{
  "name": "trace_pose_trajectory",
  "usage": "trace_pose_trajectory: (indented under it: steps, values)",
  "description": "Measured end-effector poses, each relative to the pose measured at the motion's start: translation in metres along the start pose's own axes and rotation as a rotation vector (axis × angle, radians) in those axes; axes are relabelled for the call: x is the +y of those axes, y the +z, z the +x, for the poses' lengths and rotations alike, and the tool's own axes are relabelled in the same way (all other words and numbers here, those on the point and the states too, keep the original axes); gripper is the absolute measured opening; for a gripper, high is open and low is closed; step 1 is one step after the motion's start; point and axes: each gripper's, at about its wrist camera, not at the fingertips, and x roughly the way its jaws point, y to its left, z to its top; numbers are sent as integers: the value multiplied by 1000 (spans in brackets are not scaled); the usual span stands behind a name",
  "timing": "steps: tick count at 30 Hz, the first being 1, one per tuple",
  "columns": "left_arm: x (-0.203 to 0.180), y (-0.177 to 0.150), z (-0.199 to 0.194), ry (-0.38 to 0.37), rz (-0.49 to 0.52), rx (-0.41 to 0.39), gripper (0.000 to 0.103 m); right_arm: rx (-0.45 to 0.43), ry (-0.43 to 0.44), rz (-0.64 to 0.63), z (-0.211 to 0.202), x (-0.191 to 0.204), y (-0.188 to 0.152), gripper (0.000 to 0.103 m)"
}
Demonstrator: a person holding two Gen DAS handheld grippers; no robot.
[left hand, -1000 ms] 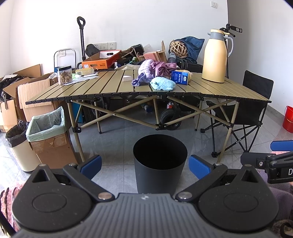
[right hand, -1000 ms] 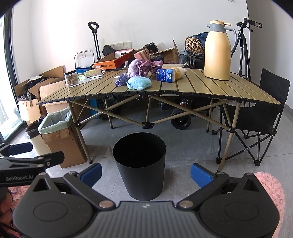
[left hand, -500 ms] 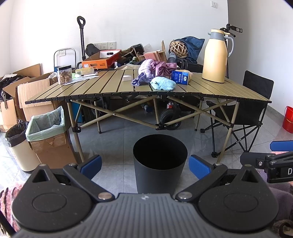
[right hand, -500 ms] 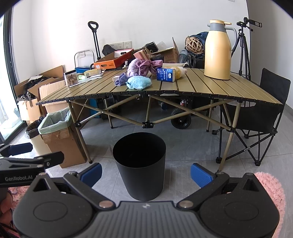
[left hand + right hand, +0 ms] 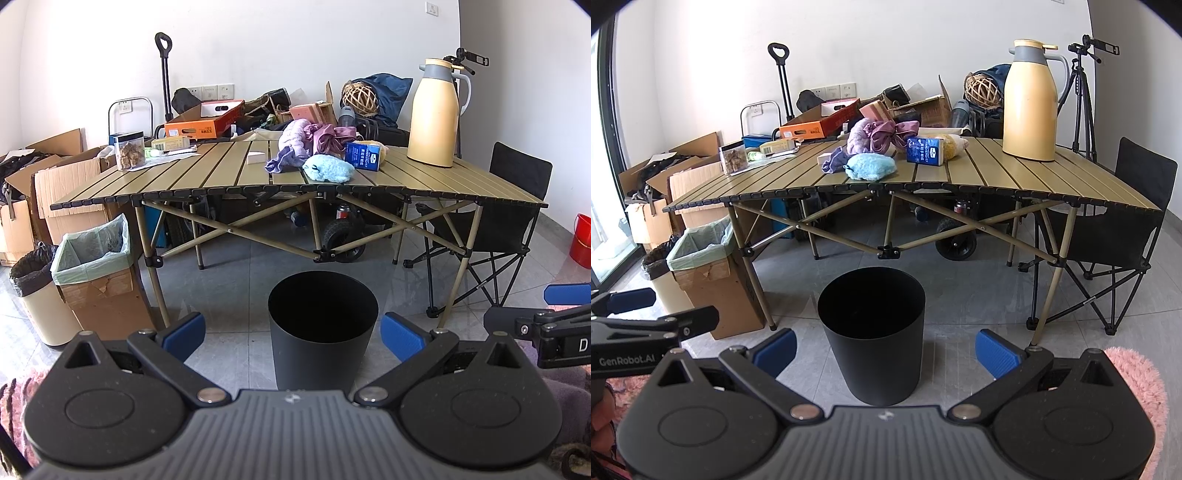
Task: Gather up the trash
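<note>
You've got both grippers spread wide with nothing in them: left gripper [image 5: 293, 334] and right gripper [image 5: 885, 349] each frame the black trash bin [image 5: 322, 328] on the floor, in front of the folding table [image 5: 221, 177]. The blue carton [image 5: 362, 156] and fluffy blue cloth [image 5: 328, 168] sit side by side up there. Only your left view catches the red bucket [image 5: 581, 240]; only the right one shows the tripod [image 5: 1084, 96] properly.

both tools [image 5: 293, 338] [image 5: 885, 349]: black ribbed housing, blue fingertip pads, silver screws, possibly "genrobot.ai" lettering.
</note>
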Motion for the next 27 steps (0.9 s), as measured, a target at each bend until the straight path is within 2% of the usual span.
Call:
trace_pose_trajectory:
  steps: [16, 27]
  values:
    - [-4, 1, 8, 6, -5, -10, 103, -7, 4, -1, 7, -2, 4, 103]
    - [5, 14, 17, 17, -11, -37, 103, -59, 2, -14, 25, -10, 20, 103]
